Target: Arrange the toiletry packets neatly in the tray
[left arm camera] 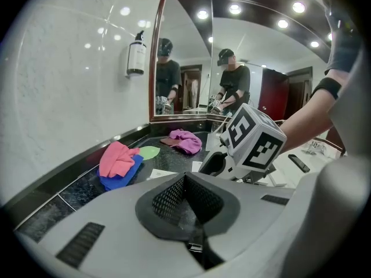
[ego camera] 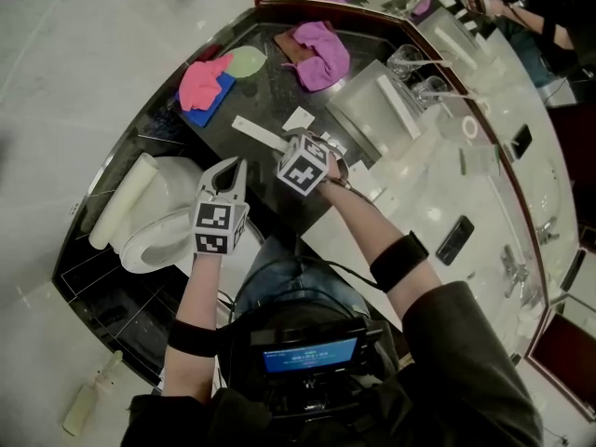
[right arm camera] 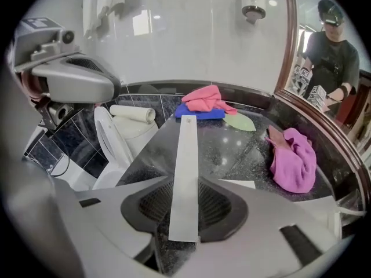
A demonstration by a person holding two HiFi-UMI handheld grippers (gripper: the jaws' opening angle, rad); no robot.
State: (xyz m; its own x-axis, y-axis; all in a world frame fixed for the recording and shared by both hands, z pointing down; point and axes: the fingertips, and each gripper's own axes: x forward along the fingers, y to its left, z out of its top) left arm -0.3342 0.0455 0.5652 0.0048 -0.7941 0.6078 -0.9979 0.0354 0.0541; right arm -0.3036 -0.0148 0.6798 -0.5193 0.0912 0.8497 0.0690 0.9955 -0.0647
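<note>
The white packet (right arm camera: pixel 186 149), judged light and bendy, is pinched at its end by the right gripper (right arm camera: pixel 185 206); the left gripper (left arm camera: pixel 186 200) is pressed together.

No legible txt; blue screen (ego camera: pixel 307 354) print too small.

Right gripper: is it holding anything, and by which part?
The long white packet, gripped at its near end by the right gripper.
</note>
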